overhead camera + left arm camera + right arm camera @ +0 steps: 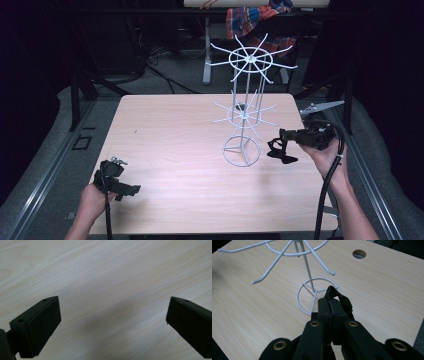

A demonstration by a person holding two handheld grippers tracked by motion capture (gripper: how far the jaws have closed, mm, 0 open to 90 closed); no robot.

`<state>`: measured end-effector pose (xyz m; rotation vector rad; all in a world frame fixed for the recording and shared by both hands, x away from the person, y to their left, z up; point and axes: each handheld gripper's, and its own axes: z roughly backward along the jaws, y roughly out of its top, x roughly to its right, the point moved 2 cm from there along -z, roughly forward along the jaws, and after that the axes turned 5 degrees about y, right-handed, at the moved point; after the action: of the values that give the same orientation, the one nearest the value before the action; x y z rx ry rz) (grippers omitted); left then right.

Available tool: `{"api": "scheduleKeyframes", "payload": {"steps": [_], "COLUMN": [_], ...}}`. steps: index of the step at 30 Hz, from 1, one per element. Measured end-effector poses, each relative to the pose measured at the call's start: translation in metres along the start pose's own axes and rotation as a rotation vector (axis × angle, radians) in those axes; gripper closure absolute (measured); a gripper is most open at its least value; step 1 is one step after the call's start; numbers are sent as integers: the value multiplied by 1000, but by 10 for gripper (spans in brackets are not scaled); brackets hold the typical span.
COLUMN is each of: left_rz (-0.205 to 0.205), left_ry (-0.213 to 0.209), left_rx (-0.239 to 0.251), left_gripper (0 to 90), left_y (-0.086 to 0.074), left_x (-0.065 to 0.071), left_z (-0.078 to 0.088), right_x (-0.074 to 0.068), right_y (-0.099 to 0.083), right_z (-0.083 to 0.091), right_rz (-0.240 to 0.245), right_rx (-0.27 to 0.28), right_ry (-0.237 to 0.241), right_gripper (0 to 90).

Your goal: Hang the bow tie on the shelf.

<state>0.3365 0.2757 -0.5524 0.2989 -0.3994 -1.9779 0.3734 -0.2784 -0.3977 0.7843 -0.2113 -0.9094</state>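
**Ana:** Right gripper view first: the right gripper (331, 305) has its jaws pressed together on a black strap loop (342, 300), which sticks up past the tips. What is it for?

**Ben:** My guess is it goes on the white wire hanging rack (308, 277), whose ring base sits just beyond the loop. I would lift the loop above a hook tip, keep the opening facing the prong, slide it on, and let go only once it hangs.

**Ana:** Which hook?

**Ben:** A lower one on the near side looks easiest. The rack seems light, so a sideways push could tip it; come in along the prong rather than across it.

**Ana:** And the other hand?

**Ben:** In the left gripper view the left gripper (113, 315) has its jaws wide apart with nothing between them, over bare wood. In the high view it (131, 190) waits near the front left corner, well apart from the rack (245, 112). It could steady the base if needed.

**Ana:** The surface?

**Ben:** A pale wood-grain table (165, 135) with a round cable hole (359, 254) near the far edge. Beyond it are a grey floor, dark surroundings with cables, and a red patterned cloth (250, 17) on a frame at the back.
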Motion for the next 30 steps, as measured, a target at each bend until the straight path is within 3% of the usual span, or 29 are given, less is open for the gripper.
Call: {"api": "scheduleKeyframes", "payload": {"steps": [15,30], "left_rz": [2,-3], "left_ry": [-4,-3], "left_rx": [-5,-4], "left_gripper": [0,0], "left_y": [0,-1], "left_x": [-1,1], "left_z": [-1,1], "right_x": [8,2], "right_y": [11,20], "right_z": [7,15], "right_rz": [-21,-18], "right_rx": [47,73], "right_ry": [-15,-11], "right_gripper": [896,896]}}
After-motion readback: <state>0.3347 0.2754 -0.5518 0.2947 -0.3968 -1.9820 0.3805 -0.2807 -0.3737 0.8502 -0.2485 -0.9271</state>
